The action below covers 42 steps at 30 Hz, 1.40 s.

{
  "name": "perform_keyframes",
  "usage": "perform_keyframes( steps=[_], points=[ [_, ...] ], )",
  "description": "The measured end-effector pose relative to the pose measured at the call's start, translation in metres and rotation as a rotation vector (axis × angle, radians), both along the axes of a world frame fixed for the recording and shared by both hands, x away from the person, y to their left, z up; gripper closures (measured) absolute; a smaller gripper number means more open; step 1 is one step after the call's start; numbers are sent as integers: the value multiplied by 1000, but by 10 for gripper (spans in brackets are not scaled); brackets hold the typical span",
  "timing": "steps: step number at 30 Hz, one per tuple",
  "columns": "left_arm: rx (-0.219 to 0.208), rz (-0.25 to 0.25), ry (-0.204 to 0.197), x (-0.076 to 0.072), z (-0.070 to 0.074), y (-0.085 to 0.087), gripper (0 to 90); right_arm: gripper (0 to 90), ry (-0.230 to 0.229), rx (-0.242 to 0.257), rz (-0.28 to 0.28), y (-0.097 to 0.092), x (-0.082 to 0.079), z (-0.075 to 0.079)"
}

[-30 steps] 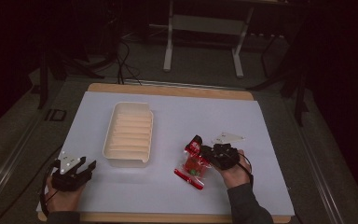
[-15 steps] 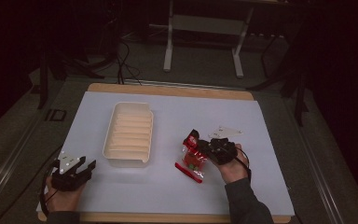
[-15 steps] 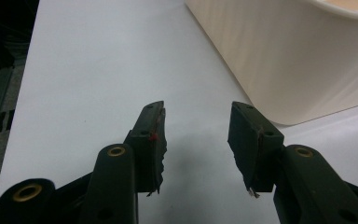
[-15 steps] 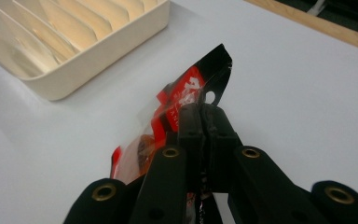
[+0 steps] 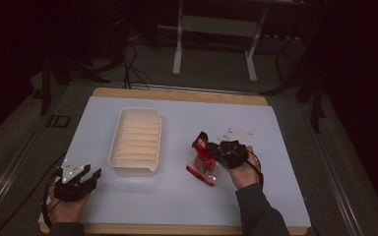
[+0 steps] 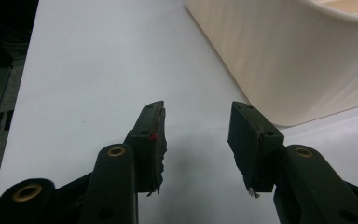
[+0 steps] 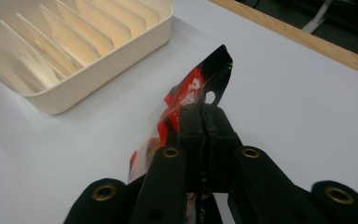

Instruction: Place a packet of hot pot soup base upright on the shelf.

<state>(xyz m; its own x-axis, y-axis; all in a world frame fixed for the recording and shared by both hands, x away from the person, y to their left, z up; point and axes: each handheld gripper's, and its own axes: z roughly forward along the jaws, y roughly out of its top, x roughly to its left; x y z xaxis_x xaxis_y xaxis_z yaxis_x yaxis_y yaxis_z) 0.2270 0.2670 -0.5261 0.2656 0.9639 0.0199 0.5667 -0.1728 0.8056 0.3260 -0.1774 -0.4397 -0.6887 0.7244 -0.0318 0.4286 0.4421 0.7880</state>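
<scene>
Jaws of the left gripper (image 5: 86, 178) stand apart with nothing between them; in the left gripper view the two black pads (image 6: 154, 140) hang over bare white surface, and a wall of the cream tray (image 6: 279, 56) rises just ahead and to one side. That gripper sits near the front left corner of the table (image 5: 142, 211), in the person's left hand (image 5: 66, 209), close to the tray's near end but not touching it. The cream tray (image 5: 137, 141) lies left of the table's middle, its long side running from front to back, and thin dividers cross its inside and part it into narrow slots. To its right, a little right of the table's middle and towards the front edge, the snack packet (image 5: 203, 160), red and black with a clear part, hangs tilted with its lower end down by the white surface; whether that end touches I cannot tell. The right gripper (image 5: 207, 147) is clamped tight on the packet's upper edge: in the right gripper view the jaws are pressed together on the black top strip of the packet (image 7: 193, 93), right beside its small hanging hole. The right hand (image 5: 243, 169) holds this gripper from the right, and a grey three-cornered plate (image 5: 236, 133) rides on top of it.
</scene>
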Motion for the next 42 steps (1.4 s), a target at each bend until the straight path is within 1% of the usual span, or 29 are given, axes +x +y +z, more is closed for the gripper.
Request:
perform_keyframes(
  steps=[10,15,17,18,21,26,31,36,42],
  points=[
    [1,0,0,0,0,1,560,876,-27,-1,35,3,7,5],
    [2,3,3,0,0,1,564,875,-32,2,45,6,9,6],
    [1,4,3,0,0,1,564,876,-34,3,48,7,10,6],
    [2,4,2,0,0,1,564,875,-41,9,61,8,11,7],
    [1,4,2,0,0,1,564,875,-45,11,64,10,12,8],
    [0,4,2,0,0,1,565,876,-58,6,87,15,16,11],
    [-1,3,1,0,0,1,566,876,-58,16,101,18,19,14],
    [-1,4,1,0,0,0,566,876,-67,10,114,22,22,17],
    [0,4,1,0,1,1,566,876,-76,15,148,28,25,21]
  ],
)
